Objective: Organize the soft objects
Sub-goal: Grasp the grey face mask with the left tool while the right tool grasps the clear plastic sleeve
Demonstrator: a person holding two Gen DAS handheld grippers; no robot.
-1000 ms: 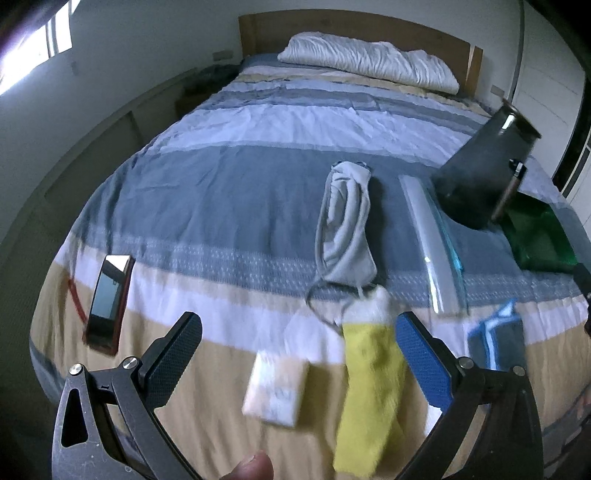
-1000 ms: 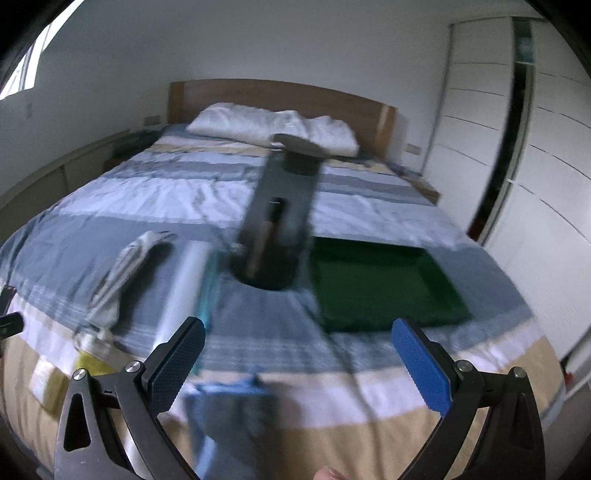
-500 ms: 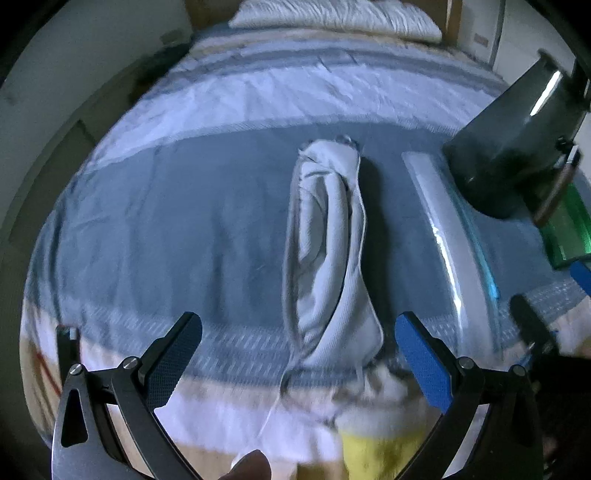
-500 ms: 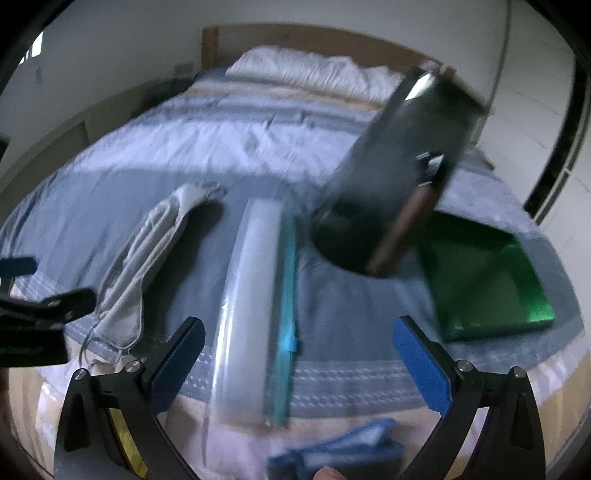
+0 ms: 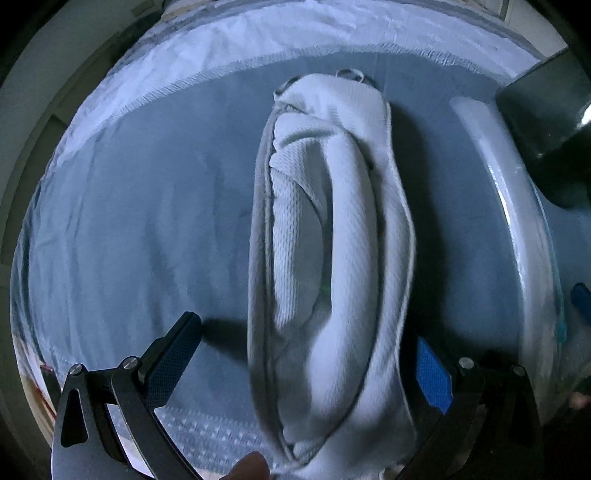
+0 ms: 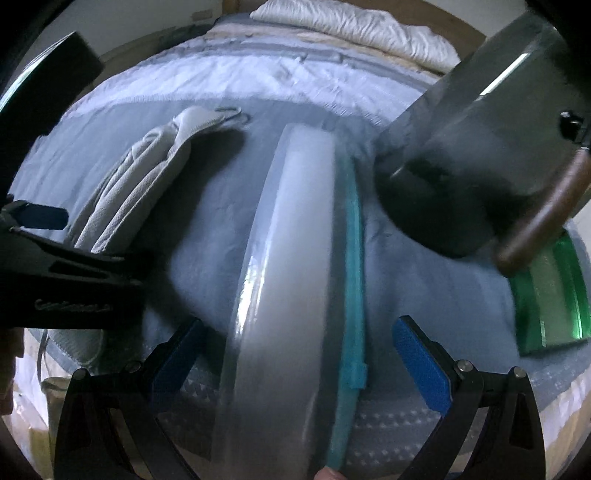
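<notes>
A folded white-grey cloth pouch [image 5: 328, 258] lies lengthwise on the blue bedspread [image 5: 147, 221]. My left gripper [image 5: 306, 365] is open, its blue-padded jaws standing either side of the pouch's near end. The pouch also shows in the right wrist view [image 6: 140, 184]. A long clear plastic sleeve with a teal edge [image 6: 295, 277] lies beside it. My right gripper [image 6: 299, 358] is open, its jaws standing either side of the sleeve's near part. The sleeve also shows at the right of the left wrist view [image 5: 517, 240].
A dark grey jug with a brown handle [image 6: 480, 155] lies on the bed to the right of the sleeve. A green box [image 6: 550, 295] sits beyond it. A white pillow [image 6: 351, 26] lies at the headboard. The left gripper's body [image 6: 55, 273] is close at the left.
Both grippers have moved forward and down towards the bed. The left now straddles the pouch and the right straddles the plastic sleeve. The yellow cloth and blue item have left view.
</notes>
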